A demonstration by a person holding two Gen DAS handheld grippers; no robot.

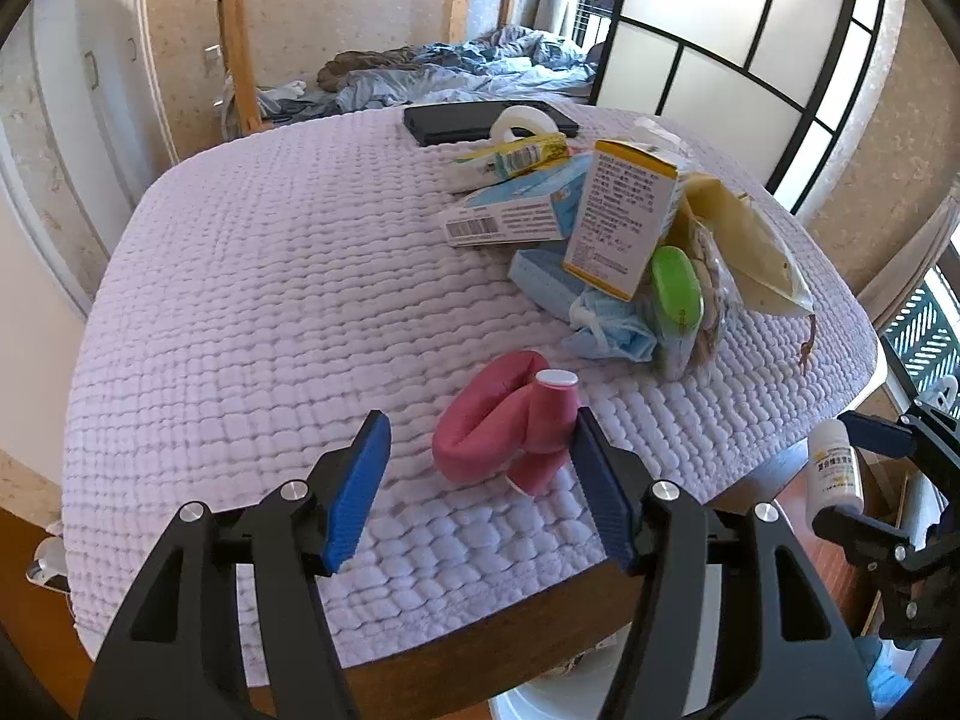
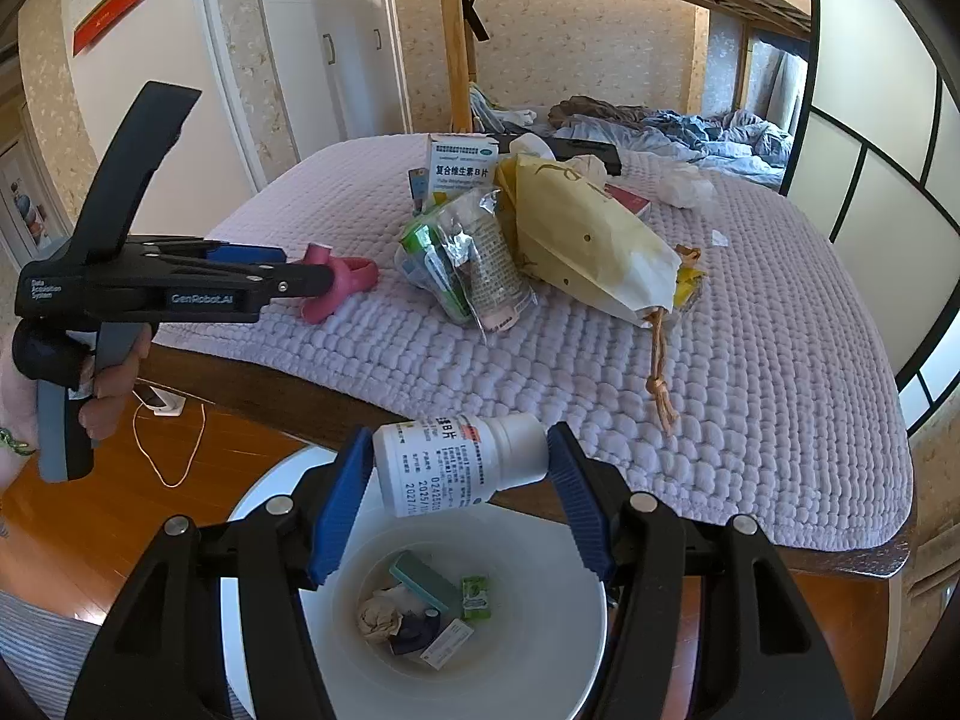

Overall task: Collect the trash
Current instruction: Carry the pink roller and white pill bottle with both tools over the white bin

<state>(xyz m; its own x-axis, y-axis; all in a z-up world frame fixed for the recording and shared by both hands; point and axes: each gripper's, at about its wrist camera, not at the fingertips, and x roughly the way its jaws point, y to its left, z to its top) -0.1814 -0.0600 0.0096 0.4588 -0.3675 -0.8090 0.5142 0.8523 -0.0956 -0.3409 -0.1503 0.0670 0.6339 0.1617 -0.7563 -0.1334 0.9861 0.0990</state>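
Bottle over the bin, pink cups next

The right gripper [image 2: 459, 498] pinches a white bottle [image 2: 459, 459] lying crosswise between its pads, directly above the white bin [image 2: 576, 678], which already holds a few scraps; I judge the job partly done; the left gripper [image 1: 477, 489] stands spread, its right pad touching the crushed pink cups [image 1: 510, 429] on the quilted cloth [image 1: 240, 300], left pad clear; farther back a heap remains: blue mask [image 1: 606, 330], green case [image 1: 678, 291], boxes [image 1: 621, 216], yellow bag [image 1: 756, 246].
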